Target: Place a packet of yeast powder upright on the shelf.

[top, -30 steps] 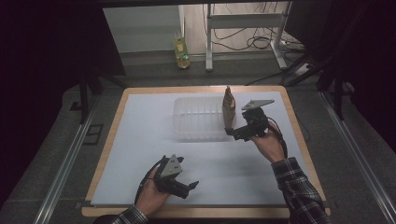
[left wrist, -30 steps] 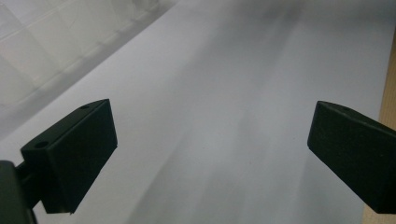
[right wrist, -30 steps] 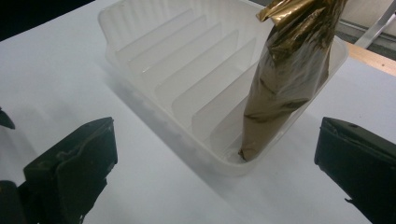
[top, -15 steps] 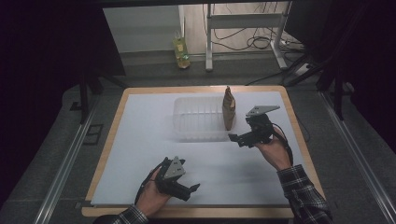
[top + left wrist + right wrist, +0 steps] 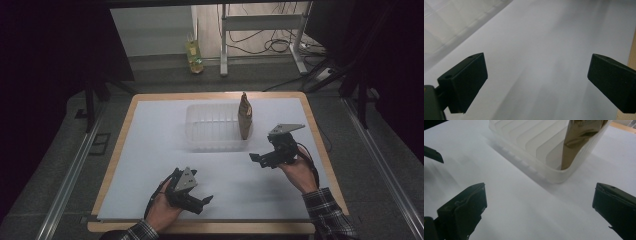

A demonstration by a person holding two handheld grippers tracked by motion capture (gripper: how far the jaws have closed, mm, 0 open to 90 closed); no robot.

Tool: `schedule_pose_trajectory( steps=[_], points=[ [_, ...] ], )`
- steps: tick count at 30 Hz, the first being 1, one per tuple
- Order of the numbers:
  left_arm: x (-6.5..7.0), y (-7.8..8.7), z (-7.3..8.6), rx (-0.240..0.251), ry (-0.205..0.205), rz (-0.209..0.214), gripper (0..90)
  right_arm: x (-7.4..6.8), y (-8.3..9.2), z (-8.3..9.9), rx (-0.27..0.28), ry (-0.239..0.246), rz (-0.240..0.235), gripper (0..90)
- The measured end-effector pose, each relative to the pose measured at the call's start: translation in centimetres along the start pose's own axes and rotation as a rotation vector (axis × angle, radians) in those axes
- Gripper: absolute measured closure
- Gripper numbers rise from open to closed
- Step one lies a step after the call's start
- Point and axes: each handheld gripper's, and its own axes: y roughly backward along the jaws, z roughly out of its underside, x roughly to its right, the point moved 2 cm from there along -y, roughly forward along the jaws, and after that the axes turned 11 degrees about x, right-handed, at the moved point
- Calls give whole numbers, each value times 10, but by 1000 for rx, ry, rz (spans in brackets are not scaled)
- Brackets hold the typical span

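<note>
Both the left tongs (image 5: pixel 202 201) and the right tongs (image 5: pixel 256 158) are wide open and empty above the white surface (image 5: pixel 150 150), while the brown pouch (image 5: pixel 244 117) stands upright inside the clear plastic tray (image 5: pixel 212 142).

A lab or test room is indicated. A wooden table (image 5: pixel 320 150) covered by a white sheet (image 5: pixel 150 150) is set within metal floor rails (image 5: pixel 65 180). Beyond the table's far edge, loose cables (image 5: pixel 270 45) are seen on the floor beside a metal stand (image 5: pixel 260 22). Dark screens (image 5: pixel 60 45) are placed at both sides.
</note>
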Motion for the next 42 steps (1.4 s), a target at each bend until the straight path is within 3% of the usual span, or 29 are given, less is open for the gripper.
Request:
schedule_pose_trajectory(
  steps=[8,21,42],
  points=[
    [0,-1,2,-8,-32,-18,23,-2,7,14,0,-4,9,0],
    [-1,-1,1,-3,-11,-5,17,-4,24,32,-6,5,33,0],
    [-1,-1,2,-3,-9,0,15,-11,46,44,-5,15,37,0]
  ],
)
